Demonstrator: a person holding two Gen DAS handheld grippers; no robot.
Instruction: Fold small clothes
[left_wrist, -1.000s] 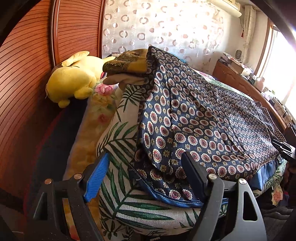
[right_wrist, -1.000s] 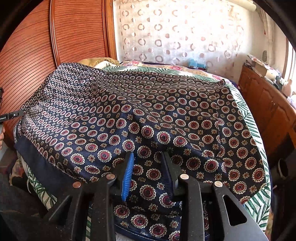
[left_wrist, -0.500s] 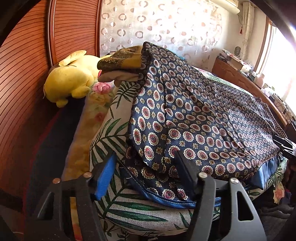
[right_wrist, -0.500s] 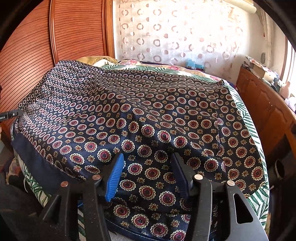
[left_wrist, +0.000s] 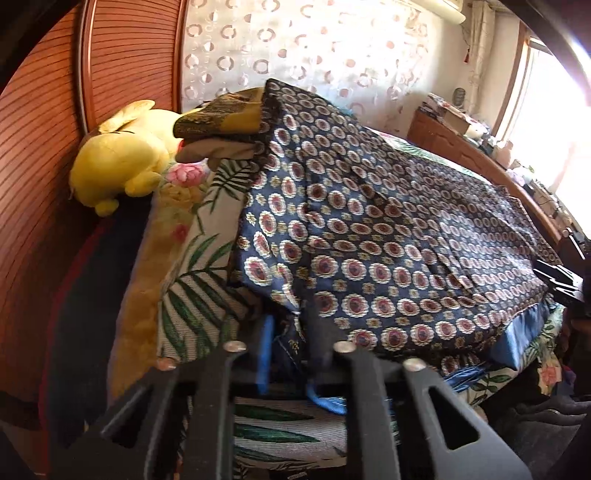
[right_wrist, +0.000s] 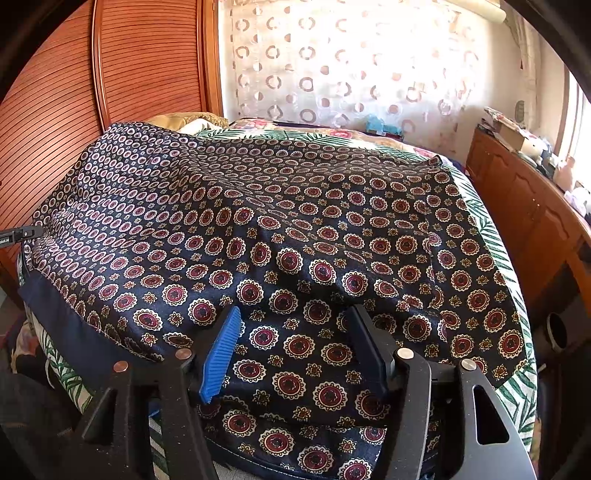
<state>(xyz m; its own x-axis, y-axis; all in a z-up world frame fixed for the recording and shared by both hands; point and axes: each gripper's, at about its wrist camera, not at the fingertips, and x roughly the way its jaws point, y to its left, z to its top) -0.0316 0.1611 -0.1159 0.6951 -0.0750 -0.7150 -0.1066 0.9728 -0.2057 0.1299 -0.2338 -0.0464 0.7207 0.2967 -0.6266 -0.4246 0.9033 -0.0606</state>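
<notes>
**Left clamps the corner, right spreads wide**

Left wrist view: the left gripper (left_wrist: 291, 332) has just been closing and now pinches the near corner of the navy patterned garment (left_wrist: 388, 236), which lies spread over the leafy bedspread (left_wrist: 192, 295). A yellow plush toy (left_wrist: 118, 162) sits well clear by the headboard.

Right wrist view: the right gripper (right_wrist: 295, 343) has just been opening; its jaws stand apart over the garment's near hem, nothing pinched, likely lining up a matching grab for the fold.
</notes>
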